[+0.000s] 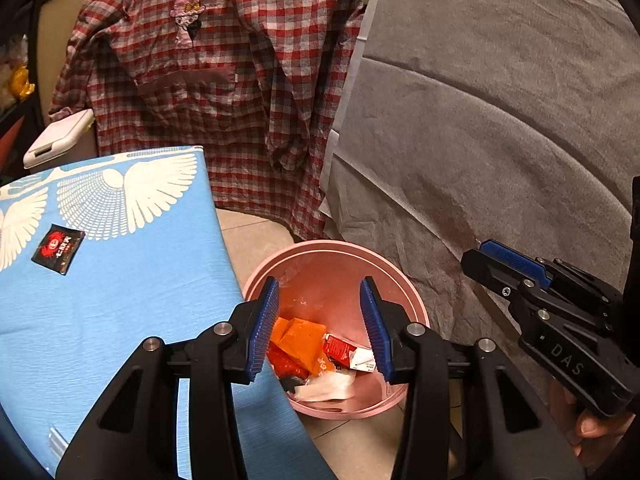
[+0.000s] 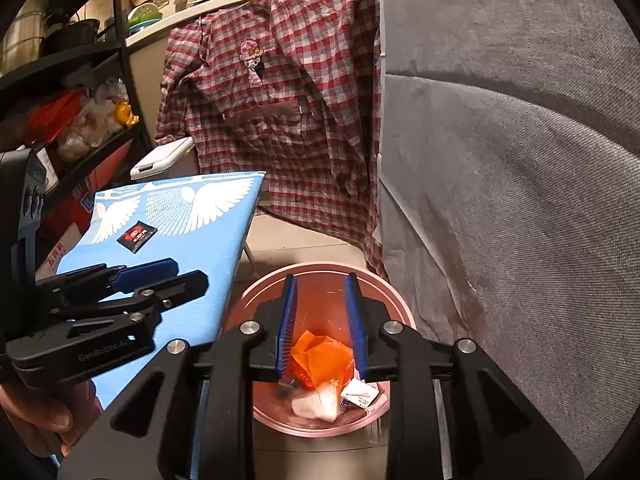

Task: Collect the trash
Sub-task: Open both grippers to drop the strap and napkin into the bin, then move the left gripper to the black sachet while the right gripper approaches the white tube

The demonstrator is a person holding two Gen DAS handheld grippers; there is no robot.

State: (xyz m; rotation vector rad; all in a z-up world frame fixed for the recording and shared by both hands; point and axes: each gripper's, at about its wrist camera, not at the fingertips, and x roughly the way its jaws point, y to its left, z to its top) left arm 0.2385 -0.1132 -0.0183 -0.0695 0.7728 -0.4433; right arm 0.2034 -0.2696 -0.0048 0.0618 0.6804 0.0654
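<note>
Hovering above a pink bin [image 1: 404, 292] on the tiled floor, the left gripper [image 1: 320, 322] is spreading its blue-padded jaws with nothing between them. Inside the bin, an orange wrapper [image 1: 302, 340] is lying on top of a red-and-white sachet [image 1: 348, 354] and some crumpled white tissue [image 1: 328, 388]. The right gripper [image 2: 320, 320] is also hanging over the bin [image 2: 394, 300], its jaws held apart and gripping nothing, with the orange wrapper [image 2: 320, 354], the tissue [image 2: 316, 402] and a white packet [image 2: 360, 392] showing between and below its pads. Just beside the bin, a board with a light blue cover printed with white wings [image 1: 120, 280] is leaning out over the floor, and a small black sachet with a red crab mark [image 1: 59, 249] is lying flat on that cover, well apart from both grippers. A red checked shirt [image 1: 224, 80] is hanging behind the bin, and a grey fabric surface [image 1: 500, 120] is filling the right side.
</note>
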